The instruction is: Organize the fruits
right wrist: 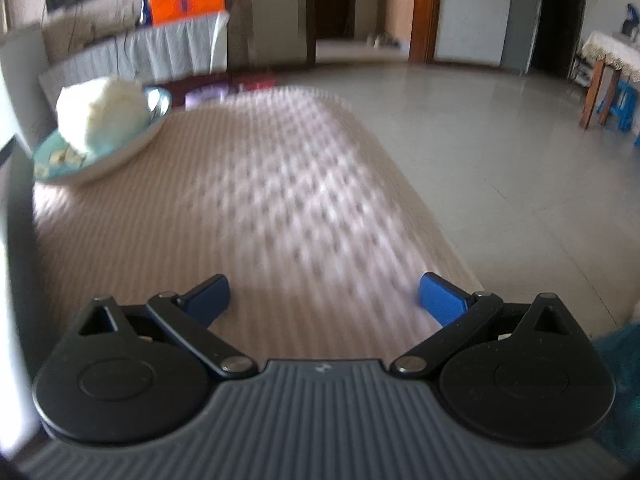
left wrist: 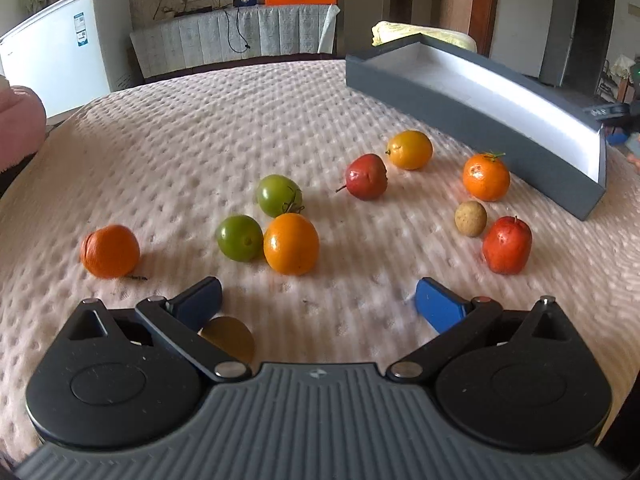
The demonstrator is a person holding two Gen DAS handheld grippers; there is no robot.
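Left gripper [left wrist: 318,300] has its blue pads spread wide with nothing between them, hovering low over the pink textured cover [left wrist: 200,140]. A brownish round thing [left wrist: 230,338] sits just under its left linkage, partly hidden, can't tell what it is.

Fruit all loose on the cover, none in the box:
- orange mandarin [left wrist: 110,251] alone at far left
- cluster mid-frame: two green fruits [left wrist: 239,237] [left wrist: 278,195] and a yellow-orange one [left wrist: 291,243], all three touching or very nearly
- dark red fruit [left wrist: 366,177] with stem, just beside a yellow-orange citrus [left wrist: 410,155]
- right group: orange mandarin with green stem [left wrist: 486,177] near the box wall, small tan round fruit [left wrist: 471,218] below it, bright red fruit [left wrist: 507,245] just beside the tan one

Grey box [left wrist: 460,108] with white inside sits at the far right of the cover, looks empty from this angle (near-side floor hidden by the wall).

Right gripper [right wrist: 324,296] also has its pads wide apart, holding nothing. Its view is motion-blurred, pointing along the cover's right edge toward tiled floor [right wrist: 500,140]. A light blue bowl [right wrist: 120,148] with a pale lumpy white thing [right wrist: 102,114] in it sits at the far left of the cover. No fruit in this view
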